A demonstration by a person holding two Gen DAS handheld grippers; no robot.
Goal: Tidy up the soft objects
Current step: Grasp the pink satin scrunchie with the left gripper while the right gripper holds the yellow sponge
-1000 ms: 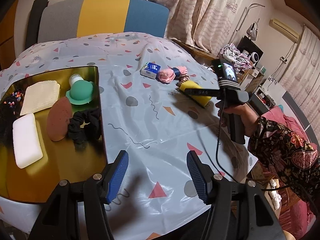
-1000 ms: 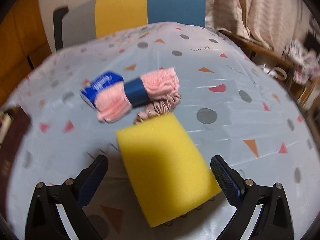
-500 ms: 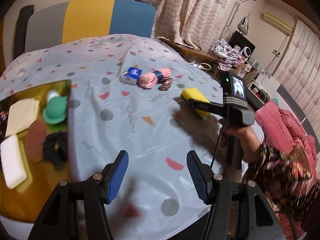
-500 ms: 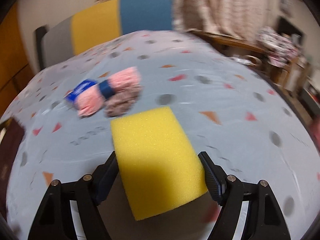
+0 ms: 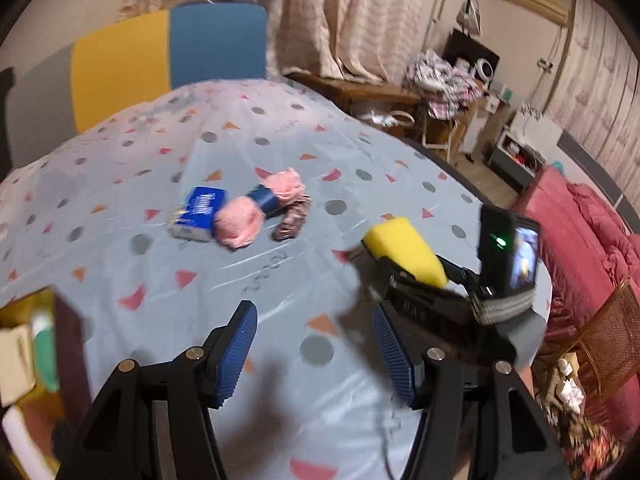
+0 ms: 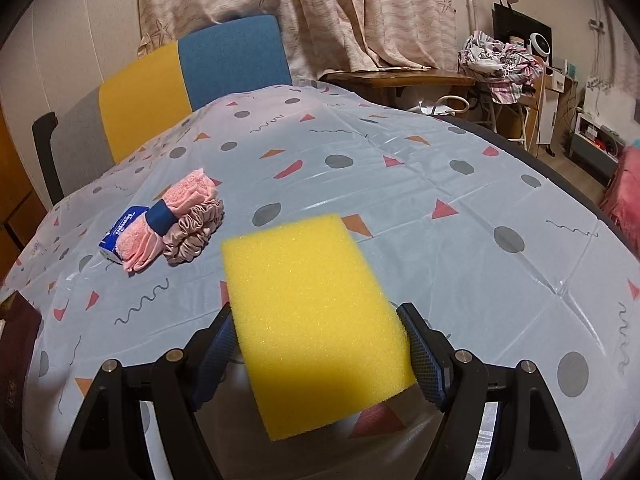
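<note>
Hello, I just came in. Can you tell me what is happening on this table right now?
A person is sorting soft things with two handheld grippers. The right gripper is shut on the yellow sponge, its pads pressing both sides. The left gripper is open and holds nothing. On the tablecloth, a pink towel roll, a satin scrunchie and a blue tissue pack lie together, untouched. A gold tray shows at the left edge.

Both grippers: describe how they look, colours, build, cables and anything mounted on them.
The left gripper and the right gripper each have a black angular frame with silver screws and two blue ribbed finger pads. Seen from the left wrist, the right gripper carries a black camera with a green light and lit screen, held by a grey striped strap.
</note>
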